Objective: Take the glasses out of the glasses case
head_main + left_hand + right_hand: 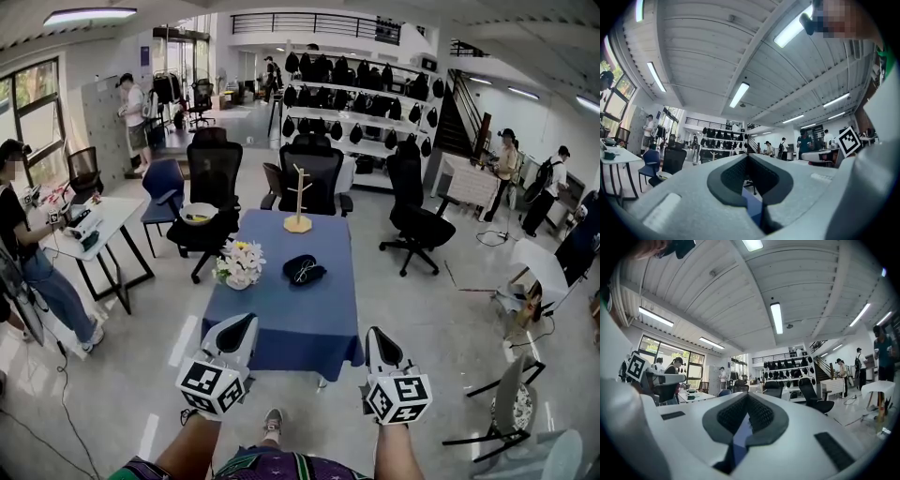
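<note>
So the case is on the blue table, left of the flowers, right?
No: the head view shows the case right of the flowers. It is on the blue table.

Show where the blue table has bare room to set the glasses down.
Widest: the near half of the table, between the glasses case and the near edge. Crowded mid-table: flowers left of case; wooden stand at far end.

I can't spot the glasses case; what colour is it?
Black; the case shows best in the head view.
</note>
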The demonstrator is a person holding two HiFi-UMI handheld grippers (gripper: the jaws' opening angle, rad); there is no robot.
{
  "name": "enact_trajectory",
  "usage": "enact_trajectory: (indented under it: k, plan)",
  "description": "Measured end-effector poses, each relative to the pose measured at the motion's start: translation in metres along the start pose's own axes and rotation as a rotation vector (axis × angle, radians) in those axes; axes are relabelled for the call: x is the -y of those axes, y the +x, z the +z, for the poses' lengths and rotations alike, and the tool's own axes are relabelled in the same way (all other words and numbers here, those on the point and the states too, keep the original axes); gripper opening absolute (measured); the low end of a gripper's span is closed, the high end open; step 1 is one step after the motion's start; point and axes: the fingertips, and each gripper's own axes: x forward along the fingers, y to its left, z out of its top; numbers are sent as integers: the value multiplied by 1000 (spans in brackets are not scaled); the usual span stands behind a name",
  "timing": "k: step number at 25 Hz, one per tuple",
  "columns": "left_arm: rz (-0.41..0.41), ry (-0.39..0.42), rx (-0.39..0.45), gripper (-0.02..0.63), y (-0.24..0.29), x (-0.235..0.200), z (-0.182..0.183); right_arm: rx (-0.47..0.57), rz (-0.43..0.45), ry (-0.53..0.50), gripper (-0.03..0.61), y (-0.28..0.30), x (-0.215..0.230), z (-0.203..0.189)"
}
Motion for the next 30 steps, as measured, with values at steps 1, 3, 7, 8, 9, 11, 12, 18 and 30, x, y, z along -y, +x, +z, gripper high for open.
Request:
enact_trajectory:
  k: [1,3,7,8,9,11,12,18,30]
  plan:
    - [0,-1,-1,15,1,-1,0,1,2,1,2,1,0,0]
    - [1,-4,-5,15,4,-4,-2,0,6,0,2,6,0,1]
    - [-4,-10,-24,15,18,-11,-8,-5,6,-4,2,20,4,-2]
    - [-6,-11,-28,15,23,-13,-10,-5,4,-2,2,25,7,-3]
    - [-6,-13,-32,15,28,-15,-12,-5,3,0,2,30,10,-3]
    - [-3,-16,-37,15,37,-21,-15,-7,4,2,2,40,14,-3]
    - [0,-18,-38,15,41,-26,-16,-7,6,1,2,46,15,-4]
    - [23,-28,-40,15,70,-56,-23,-8,3,0,2,83,24,-3]
    - [32,-16,-52,16,145,-126,-36,-17,6,-2,2,182,41,-3]
